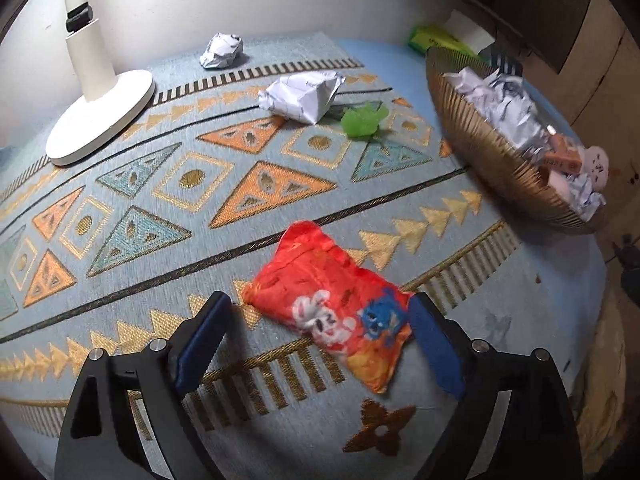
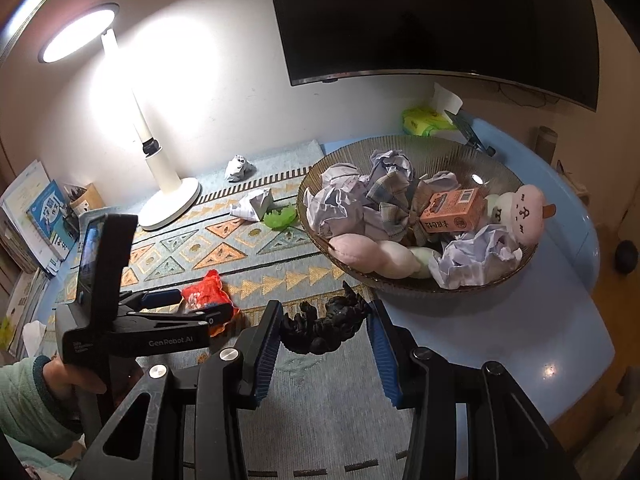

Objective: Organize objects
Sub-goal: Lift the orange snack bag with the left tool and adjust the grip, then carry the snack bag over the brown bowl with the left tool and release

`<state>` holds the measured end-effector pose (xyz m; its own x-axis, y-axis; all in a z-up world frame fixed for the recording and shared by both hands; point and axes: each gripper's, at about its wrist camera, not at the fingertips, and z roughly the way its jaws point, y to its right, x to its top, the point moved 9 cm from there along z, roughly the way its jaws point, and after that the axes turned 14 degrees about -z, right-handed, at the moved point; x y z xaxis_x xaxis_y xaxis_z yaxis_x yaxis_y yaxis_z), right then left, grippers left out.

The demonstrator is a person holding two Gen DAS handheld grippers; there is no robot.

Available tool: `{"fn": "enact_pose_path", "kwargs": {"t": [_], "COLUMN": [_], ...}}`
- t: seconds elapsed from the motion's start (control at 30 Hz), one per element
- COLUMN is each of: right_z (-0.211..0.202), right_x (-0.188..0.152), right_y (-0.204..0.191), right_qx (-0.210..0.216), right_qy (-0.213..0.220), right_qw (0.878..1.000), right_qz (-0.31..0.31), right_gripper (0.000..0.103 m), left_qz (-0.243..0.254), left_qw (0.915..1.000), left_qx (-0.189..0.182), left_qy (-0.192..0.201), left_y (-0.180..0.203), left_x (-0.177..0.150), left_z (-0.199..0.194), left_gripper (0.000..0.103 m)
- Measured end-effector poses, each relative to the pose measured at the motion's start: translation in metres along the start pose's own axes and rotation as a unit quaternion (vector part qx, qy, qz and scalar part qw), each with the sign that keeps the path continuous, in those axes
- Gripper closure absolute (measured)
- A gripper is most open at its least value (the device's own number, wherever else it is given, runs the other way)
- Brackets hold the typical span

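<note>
A red snack packet lies flat on the patterned mat. My left gripper stands open around it, with one blue pad by the packet's right corner and the other well clear on the left. In the right wrist view the same packet shows between the left gripper's fingers. My right gripper is shut on a black spiky toy held just in front of the brown ribbed bowl. Two crumpled paper balls and a green jelly-like piece lie at the mat's far side.
The bowl at the right holds several paper balls, plush toys, a cloth and an orange carton. A white desk lamp stands at the back left, a dark screen hangs above, a green wipes pack lies behind the bowl, and books are at far left.
</note>
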<state>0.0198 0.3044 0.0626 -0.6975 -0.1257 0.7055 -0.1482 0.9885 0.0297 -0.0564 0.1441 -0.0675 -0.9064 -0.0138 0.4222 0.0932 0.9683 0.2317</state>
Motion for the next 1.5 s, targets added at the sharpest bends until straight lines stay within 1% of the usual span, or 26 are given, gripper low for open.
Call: {"fn": "enact_pose_path", "kwargs": {"t": [0.03, 0.13, 0.2, 0.23, 0.3, 0.37, 0.5, 0.67, 0.73, 0.8, 0.93, 1.1, 1.17, 1.33, 1.4, 1.47, 1.5], "right_z": [0.0, 0.002, 0.002, 0.002, 0.001, 0.001, 0.001, 0.002, 0.0, -0.003, -0.004, 0.004, 0.009, 0.021, 0.028, 0.036, 0.038], "right_x": [-0.001, -0.003, -0.003, -0.003, -0.003, -0.002, -0.001, 0.0, 0.003, 0.009, 0.021, 0.035, 0.042, 0.052, 0.052, 0.049, 0.047], "right_y": [0.001, 0.002, 0.002, 0.003, 0.003, 0.003, 0.001, 0.0, 0.001, 0.005, 0.02, 0.047, 0.059, 0.088, 0.097, 0.101, 0.102], "right_qx": [0.0, 0.0, 0.0, -0.001, -0.001, 0.0, 0.004, 0.007, 0.006, 0.003, -0.016, -0.052, -0.065, -0.093, -0.103, -0.108, -0.111], "right_qy": [-0.001, -0.006, -0.008, -0.007, -0.006, -0.004, -0.003, -0.002, 0.004, 0.015, 0.03, 0.036, 0.037, 0.035, 0.028, 0.014, 0.006], "right_qw": [1.0, 1.0, 1.0, 1.0, 1.0, 1.0, 1.0, 1.0, 1.0, 1.0, 0.999, 0.998, 0.997, 0.995, 0.994, 0.994, 0.994], "right_qz": [0.002, 0.008, 0.008, 0.007, 0.006, 0.005, 0.003, -0.001, -0.001, 0.0, 0.0, -0.01, -0.01, -0.006, -0.005, -0.007, -0.011], "right_gripper": [0.061, 0.061, 0.061, 0.061, 0.061, 0.061, 0.061, 0.061, 0.061, 0.061, 0.061, 0.061, 0.061, 0.061, 0.061, 0.057, 0.052], "left_qz": [0.011, 0.028, 0.035, 0.033, 0.03, 0.022, 0.001, -0.003, -0.006, 0.002, 0.037, 0.054, 0.064, 0.096, 0.097, 0.088, 0.081], "left_qw": [0.9998, 0.9993, 0.9989, 0.9991, 0.9991, 0.9993, 0.9987, 0.9987, 0.9984, 0.9976, 0.9955, 0.9897, 0.9876, 0.9834, 0.984, 0.9857, 0.9855], "left_qx": [-0.005, 0.006, -0.007, -0.008, -0.017, -0.025, -0.043, -0.042, -0.049, -0.058, -0.064, -0.106, -0.117, -0.131, -0.129, -0.131, -0.14], "left_qy": [0.015, 0.023, 0.03, 0.027, 0.024, 0.02, 0.026, 0.027, 0.027, 0.036, 0.06, 0.079, 0.083, 0.082, 0.075, 0.06, 0.053], "left_y": [0.003, 0.007, 0.012, 0.013, 0.015, 0.015, 0.014, 0.014, 0.017, 0.024, 0.047, 0.091, 0.112, 0.162, 0.175, 0.181, 0.183], "left_x": [0.002, 0.004, 0.005, 0.005, 0.003, 0.003, 0.007, 0.008, 0.011, 0.017, 0.036, 0.063, 0.072, 0.088, 0.09, 0.088, 0.088], "left_z": [-0.001, 0.003, -0.001, -0.002, -0.004, -0.006, -0.015, -0.02, -0.025, -0.034, -0.05, -0.067, -0.069, -0.058, -0.049, -0.04, -0.038], "left_gripper": [0.008, 0.01, 0.032, 0.034, 0.042, 0.045, 0.045, 0.045, 0.045, 0.045, 0.045, 0.045, 0.045, 0.045, 0.044, 0.044, 0.043]}}
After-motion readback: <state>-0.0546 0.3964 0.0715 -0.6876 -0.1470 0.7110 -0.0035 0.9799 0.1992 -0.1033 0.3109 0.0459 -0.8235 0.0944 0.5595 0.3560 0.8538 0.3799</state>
